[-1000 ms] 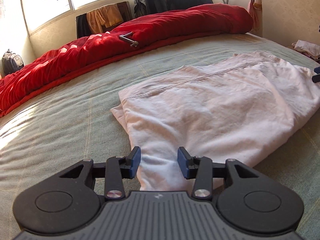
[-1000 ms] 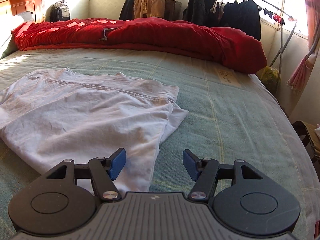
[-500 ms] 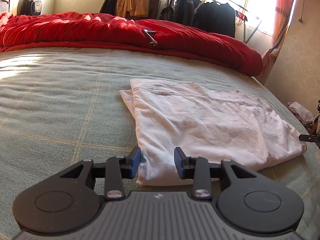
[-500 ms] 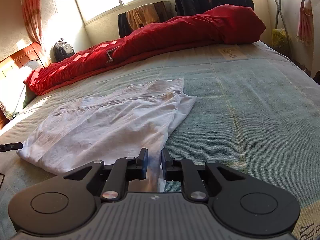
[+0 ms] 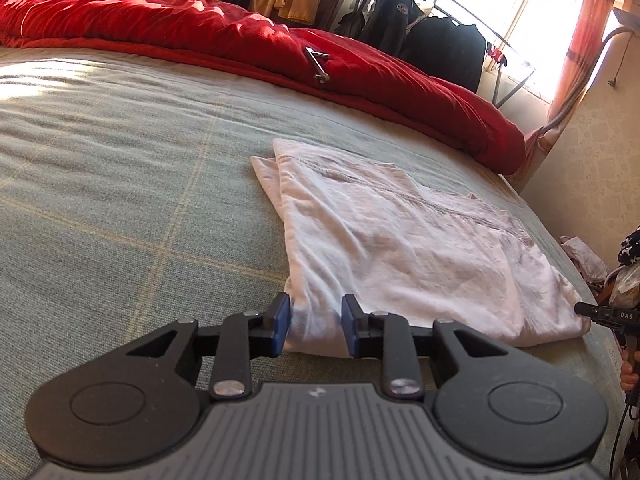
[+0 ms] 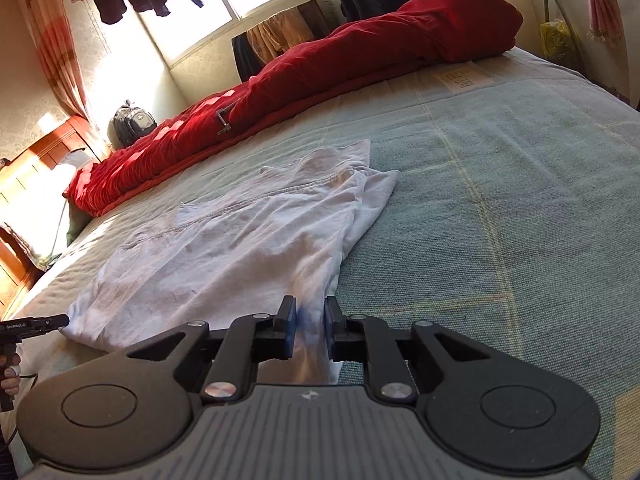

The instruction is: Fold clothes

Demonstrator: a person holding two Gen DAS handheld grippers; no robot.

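A white garment [image 5: 400, 248] lies flat, folded over, on the green checked bed cover [image 5: 120, 200]. My left gripper [image 5: 315, 320] is at the garment's near left corner; its jaws are closing, and the bunched cloth touches both blue pads. My right gripper [image 6: 311, 326] is at the garment's [image 6: 224, 252] near right corner, shut narrowly on a strip of cloth. Each view shows the other gripper's black tip at the opposite near corner: the right gripper [image 5: 580, 309] and the left gripper [image 6: 64, 320].
A red quilt [image 5: 240, 40] is heaped along the far side of the bed, with a metal clip [image 5: 318, 64] on it. Dark clothes hang on a rack [image 5: 440, 32] by the window. A backpack [image 6: 132, 124] stands at the far left. The bed edge drops off by a person's hand [image 6: 8, 376].
The right jaws went from wide open to narrow on the garment's corner. The left jaws narrowed around the other corner. Both grippers rolled and shifted along the near edge.
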